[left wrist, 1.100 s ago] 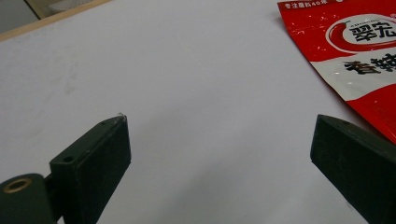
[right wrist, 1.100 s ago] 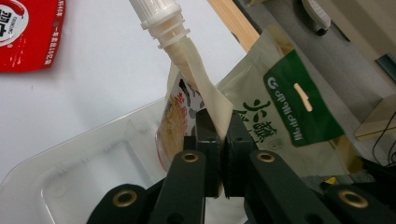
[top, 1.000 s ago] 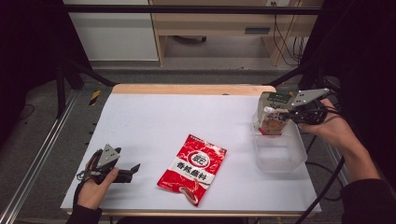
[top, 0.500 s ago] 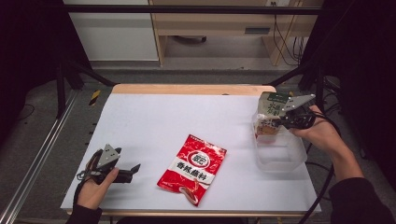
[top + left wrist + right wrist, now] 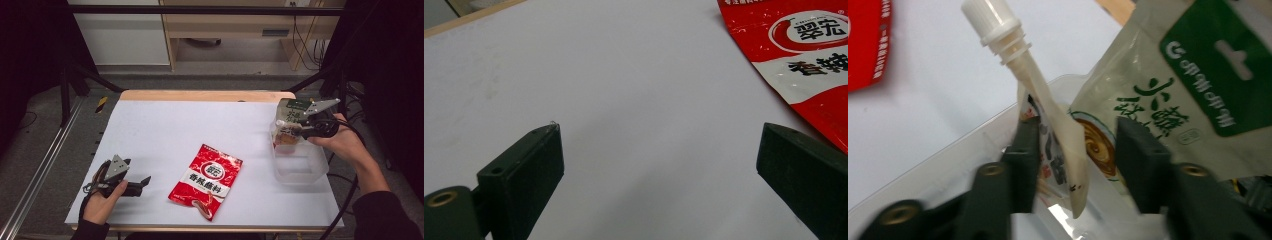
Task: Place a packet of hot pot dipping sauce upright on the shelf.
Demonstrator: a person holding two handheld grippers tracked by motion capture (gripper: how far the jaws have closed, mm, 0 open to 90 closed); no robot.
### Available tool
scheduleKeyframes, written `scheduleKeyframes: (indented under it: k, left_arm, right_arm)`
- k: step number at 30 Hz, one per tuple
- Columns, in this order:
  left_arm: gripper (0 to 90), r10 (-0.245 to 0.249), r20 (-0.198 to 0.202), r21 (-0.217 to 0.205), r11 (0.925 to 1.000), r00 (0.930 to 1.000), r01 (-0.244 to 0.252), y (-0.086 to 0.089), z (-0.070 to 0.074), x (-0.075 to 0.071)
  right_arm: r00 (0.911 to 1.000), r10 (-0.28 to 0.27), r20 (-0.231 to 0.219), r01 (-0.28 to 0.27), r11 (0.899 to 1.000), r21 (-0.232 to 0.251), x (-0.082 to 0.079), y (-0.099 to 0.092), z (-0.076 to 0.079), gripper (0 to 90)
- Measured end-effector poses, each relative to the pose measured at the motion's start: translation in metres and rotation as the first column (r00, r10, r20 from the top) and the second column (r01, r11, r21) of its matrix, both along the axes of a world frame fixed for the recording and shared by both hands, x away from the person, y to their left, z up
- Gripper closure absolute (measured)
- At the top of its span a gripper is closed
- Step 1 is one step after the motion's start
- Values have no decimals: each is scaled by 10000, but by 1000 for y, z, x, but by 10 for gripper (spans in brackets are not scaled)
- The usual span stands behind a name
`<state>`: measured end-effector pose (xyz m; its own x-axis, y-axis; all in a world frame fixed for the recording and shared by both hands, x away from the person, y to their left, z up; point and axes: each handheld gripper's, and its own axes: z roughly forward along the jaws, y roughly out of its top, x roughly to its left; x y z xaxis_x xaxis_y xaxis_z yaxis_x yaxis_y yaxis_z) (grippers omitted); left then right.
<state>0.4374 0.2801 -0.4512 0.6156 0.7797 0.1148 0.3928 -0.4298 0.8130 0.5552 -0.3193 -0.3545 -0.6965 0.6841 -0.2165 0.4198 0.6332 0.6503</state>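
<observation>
Right gripper view, spout pouch (image 5: 1058, 125) inside clear bin (image 5: 948, 160) rim

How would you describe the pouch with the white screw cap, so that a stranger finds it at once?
Look at the clear plastic bin on the white table's right edge. Two pouches stand at its far end; the spouted pouch sits between the right gripper's open jaws. Unlike the green-labelled bag beside it, it has a white screw cap.

The red packet (image 5: 809, 60) bears "翠宏" in a white oval; the green-topped pouch (image 5: 1198, 95) reads "小苏".
</observation>
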Motion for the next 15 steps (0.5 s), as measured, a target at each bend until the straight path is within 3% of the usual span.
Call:
scheduleKeyframes:
  k: [4, 10, 12, 15]
  left_arm:
    - [50, -6, -7, 25, 10000, 10000, 6, 0, 0, 0]
    - [49, -45, -21, 90, 9999, 10000, 45, -1, 0, 0]
    - [49, -83, -3, 124, 9999, 10000, 83, -3, 0, -1]
    - [49, -111, 11, 162, 9998, 9999, 111, -4, 0, -1]
  right_arm:
    - [9975, -391, 584, 380, 9991, 196, -7, 1, 9, 313]
    - [9902, -528, 1290, 473, 9979, 448, -27, 9, 35, 166]
    - [9892, -579, 1346, 509, 9972, 550, -36, 16, 44, 131]
    - [9832, -386, 1781, 311, 9985, 447, -51, 29, 56, 91]
